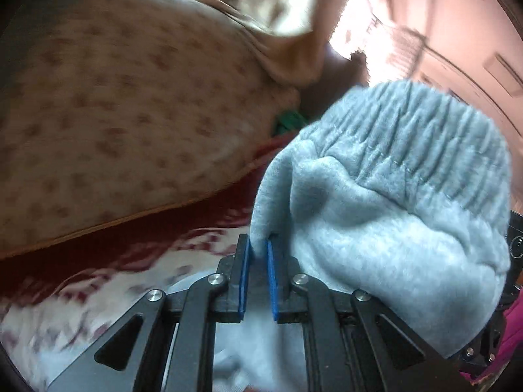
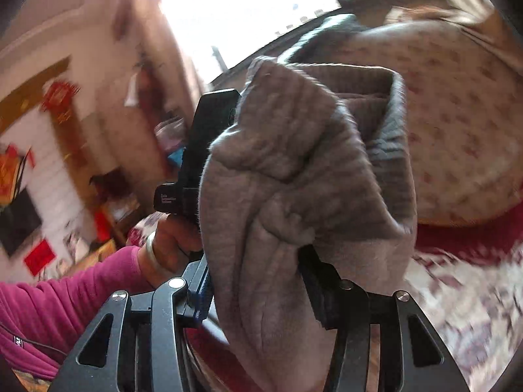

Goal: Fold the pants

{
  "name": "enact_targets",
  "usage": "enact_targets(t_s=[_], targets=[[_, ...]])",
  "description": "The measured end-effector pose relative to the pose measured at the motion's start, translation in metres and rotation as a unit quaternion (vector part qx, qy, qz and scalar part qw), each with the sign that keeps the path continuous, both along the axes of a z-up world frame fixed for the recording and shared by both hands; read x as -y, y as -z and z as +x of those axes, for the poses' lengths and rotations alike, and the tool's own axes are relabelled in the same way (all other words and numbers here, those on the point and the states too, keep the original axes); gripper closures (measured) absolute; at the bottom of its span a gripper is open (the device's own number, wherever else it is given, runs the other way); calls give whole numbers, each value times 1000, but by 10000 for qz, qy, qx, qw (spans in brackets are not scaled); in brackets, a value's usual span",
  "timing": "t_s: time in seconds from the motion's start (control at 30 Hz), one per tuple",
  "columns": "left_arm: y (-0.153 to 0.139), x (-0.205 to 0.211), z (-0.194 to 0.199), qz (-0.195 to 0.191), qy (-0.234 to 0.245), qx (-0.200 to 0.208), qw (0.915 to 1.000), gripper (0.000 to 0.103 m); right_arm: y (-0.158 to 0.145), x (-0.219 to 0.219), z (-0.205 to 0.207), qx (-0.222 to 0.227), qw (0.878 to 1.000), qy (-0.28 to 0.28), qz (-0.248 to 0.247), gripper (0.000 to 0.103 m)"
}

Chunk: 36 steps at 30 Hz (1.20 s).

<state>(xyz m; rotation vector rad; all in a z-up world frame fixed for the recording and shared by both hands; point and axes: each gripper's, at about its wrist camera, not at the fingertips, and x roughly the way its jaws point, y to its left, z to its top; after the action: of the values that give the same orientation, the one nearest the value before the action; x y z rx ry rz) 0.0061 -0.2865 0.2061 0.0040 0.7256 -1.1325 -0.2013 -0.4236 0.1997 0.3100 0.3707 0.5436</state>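
Pinching a fold of the grey sweatpants (image 1: 385,196), my left gripper (image 1: 259,254) has its blue pads nearly closed on the fabric; the ribbed waistband bulges just right of it. My right gripper (image 2: 258,281) clamps the same cloth, which drapes over its fingers. Beyond both lies a spotted cushion (image 1: 124,104) on a red patterned rug (image 1: 137,245).

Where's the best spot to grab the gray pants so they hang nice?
Grab the pants at the ribbed elastic waistband, coming from its outer ends. It's thick and stiff, so it probably won't slip. The left hand-held gripper pinches thinner fabric just below it.
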Motion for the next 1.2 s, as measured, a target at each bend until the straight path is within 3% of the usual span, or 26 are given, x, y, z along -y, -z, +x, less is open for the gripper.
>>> enact_targets(t_s=[0.17, 0.3, 0.37, 0.43, 0.47, 0.53, 0.6, 0.7, 0.77, 0.87, 1.03, 1.2], targets=[[30, -104, -3, 214, -1280, -89, 9915, 96, 3, -77, 31, -49, 9959, -722, -542, 50], [82, -176, -6, 695, -2379, -433, 9678, 92, 38, -140, 65, -413, 9869, -1181, -1020, 48], [107, -209, -8, 936, -2863, -634, 9514, 79, 65, -164, 84, -702, 9826, -1311, -1111, 47], [122, -236, -14, 1037, -3286, -762, 9357, 64, 93, -181, 100, -1133, 9772, -1481, -1017, 36], [123, -247, -17, 954, -3354, -810, 9337, 56, 106, -190, 109, -1461, 9716, -1654, -852, 24], [116, -261, -26, 788, -3501, -762, 9303, 45, 112, -194, 109, -1521, 9696, -1830, -564, 12], [100, -265, -33, 688, -3540, -519, 9312, 35, 107, -195, 104, -1452, 9679, -2018, -374, 9], [75, -263, -48, 602, -3526, -151, 9337, 33, 92, -184, 95, -1464, 9640, -2217, -66, 9], [61, -255, -59, 529, -3430, 48, 9378, 24, 83, -167, 83, -1340, 9674, -2147, 123, 9], [41, -232, -78, 448, -3188, 401, 9459, 22, 73, -127, 57, -1093, 9803, -1636, 179, 8], [23, -189, -102, 408, -2799, 718, 9565, 19, 71, -79, 41, -983, 9921, -724, -275, 8], [23, -143, -114, 778, -2704, 993, 9544, 18, 74, -60, 46, -1043, 9940, -179, -265, 8]])
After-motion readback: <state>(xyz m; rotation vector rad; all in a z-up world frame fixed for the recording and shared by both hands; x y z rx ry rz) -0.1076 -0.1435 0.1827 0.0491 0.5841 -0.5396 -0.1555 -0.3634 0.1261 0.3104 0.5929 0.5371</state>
